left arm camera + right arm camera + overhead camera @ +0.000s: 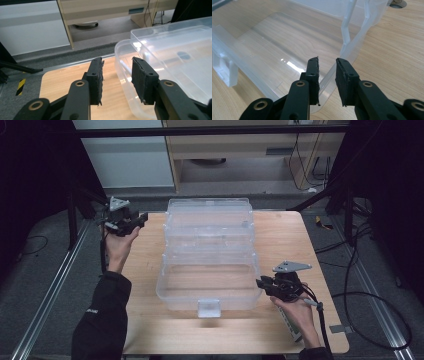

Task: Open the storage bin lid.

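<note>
Left tool [141, 218]: you hold it at the far left corner of the clear box [207, 252], jaws spread and pinching nothing; in the left gripper view [117, 77] the gap between them frames the box's rounded corner rim.
Right tool [261, 283]: you hold it at the near right corner of the box, jaws spread; in the right gripper view [327, 80] the edge of the box's clear wall stands in the gap, and whether either pad touches it cannot be told.
Clear box: it lies between your two tools on the worktop [290, 240], its lid swung open away from you.
Latch [209, 308]: on the box's near wall, to the left of your right tool.
Worktop: pale wood, beneath both tools.
</note>
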A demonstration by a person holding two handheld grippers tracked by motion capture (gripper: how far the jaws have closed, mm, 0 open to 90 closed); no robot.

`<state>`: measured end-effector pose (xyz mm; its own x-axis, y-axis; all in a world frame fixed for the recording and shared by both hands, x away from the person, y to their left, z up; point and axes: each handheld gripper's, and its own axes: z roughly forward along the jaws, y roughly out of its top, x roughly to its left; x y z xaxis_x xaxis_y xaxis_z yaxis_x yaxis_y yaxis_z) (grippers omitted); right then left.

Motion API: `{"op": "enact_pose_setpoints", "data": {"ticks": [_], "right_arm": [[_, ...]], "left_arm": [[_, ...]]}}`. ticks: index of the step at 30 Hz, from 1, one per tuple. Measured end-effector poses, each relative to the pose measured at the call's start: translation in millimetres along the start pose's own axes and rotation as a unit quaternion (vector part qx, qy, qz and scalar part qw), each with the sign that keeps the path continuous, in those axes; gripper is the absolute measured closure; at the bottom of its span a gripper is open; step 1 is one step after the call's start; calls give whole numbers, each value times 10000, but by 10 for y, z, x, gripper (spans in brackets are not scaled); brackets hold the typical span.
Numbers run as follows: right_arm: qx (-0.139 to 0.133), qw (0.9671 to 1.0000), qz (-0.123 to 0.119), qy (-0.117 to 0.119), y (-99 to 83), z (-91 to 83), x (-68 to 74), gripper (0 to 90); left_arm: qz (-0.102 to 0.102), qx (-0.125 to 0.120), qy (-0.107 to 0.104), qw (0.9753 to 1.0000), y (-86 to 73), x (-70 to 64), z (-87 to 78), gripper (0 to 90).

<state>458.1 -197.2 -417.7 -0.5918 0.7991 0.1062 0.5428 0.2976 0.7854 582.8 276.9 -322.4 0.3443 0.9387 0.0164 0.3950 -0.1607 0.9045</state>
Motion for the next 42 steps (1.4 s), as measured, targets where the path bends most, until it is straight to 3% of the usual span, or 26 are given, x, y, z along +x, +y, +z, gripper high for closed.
{"op": "enact_pose_setpoints", "data": {"ticks": [10, 14, 17, 20, 24, 29, 35, 42], "right_arm": [[28, 10000, 12, -9, 7, 2, -5, 728], [35, 10000, 28, 4, 8, 2, -8, 728], [34, 10000, 26, 0, 8, 2, -6, 729], [38, 10000, 28, -20, 9, 3, -1, 729], [40, 10000, 25, -23, 10, 3, -1, 729], [38, 10000, 22, -23, 10, 3, -1, 728], [34, 10000, 19, -31, 9, 3, 3, 729], [53, 10000, 9, -71, 14, 8, 13, 726]], "left_arm": [[125, 149, -208, 9996, -330, -58, -408, 568], [132, 237, -398, 9988, -491, -132, -547, 560], [276, 453, -392, 9978, -646, -201, -616, 560], [234, 514, -503, 9971, -708, -238, -640, 568], [329, 567, -596, 9961, -821, -374, -659, 573], [447, 808, -788, 9926, -986, -593, -628, 600], [378, 960, -1014, 9895, -1130, -694, -590, 647], [439, 1203, -1022, 9865, -1214, -758, -507, 687]]}}
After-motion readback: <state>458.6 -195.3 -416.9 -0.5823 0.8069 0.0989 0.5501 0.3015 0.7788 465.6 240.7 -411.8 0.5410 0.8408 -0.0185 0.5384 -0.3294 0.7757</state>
